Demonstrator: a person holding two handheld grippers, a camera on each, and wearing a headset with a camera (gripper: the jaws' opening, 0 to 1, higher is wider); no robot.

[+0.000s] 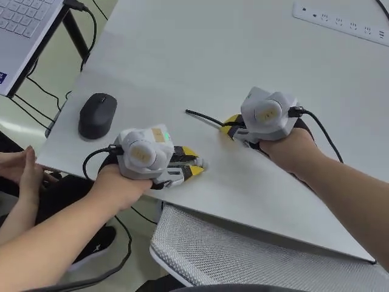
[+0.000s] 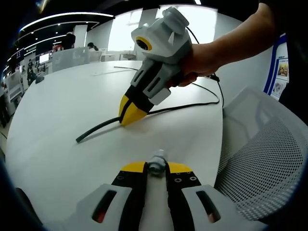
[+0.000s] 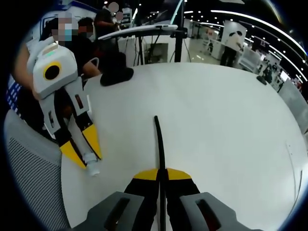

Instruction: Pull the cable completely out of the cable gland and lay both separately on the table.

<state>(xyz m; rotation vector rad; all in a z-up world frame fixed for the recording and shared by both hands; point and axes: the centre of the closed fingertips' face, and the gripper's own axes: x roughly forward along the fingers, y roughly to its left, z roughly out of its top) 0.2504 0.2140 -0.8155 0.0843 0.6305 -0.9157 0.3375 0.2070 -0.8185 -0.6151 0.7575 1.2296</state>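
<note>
Gland at the table's [image 1: 182, 55] near edge: your left gripper [image 2: 156, 169] pinches the cable gland [image 2: 156, 162], clear of the black cable [image 3: 159, 137], which your right gripper [image 3: 162, 174] clamps just beyond. Lower each flat, well apart, then let go. Left gripper view shows the gland close up; head view supplies the far power strip [image 1: 340, 24].

Mostly plastic, mostly matt.
Smooth white table [image 1: 182, 55] with a soft sheen; hard pale-grey plastic shells and glossier yellow plastic tips on left tool [image 2: 156, 168] and right tool [image 3: 162, 174]; matt black rubbery sheath on the cable [image 3: 159, 139]; pale, smooth, faintly shiny cable gland [image 2: 157, 159], material hard to tell; matt black plastic mouse [image 1: 97, 114]; grey woven mesh chair seat [image 1: 243, 255].
</note>
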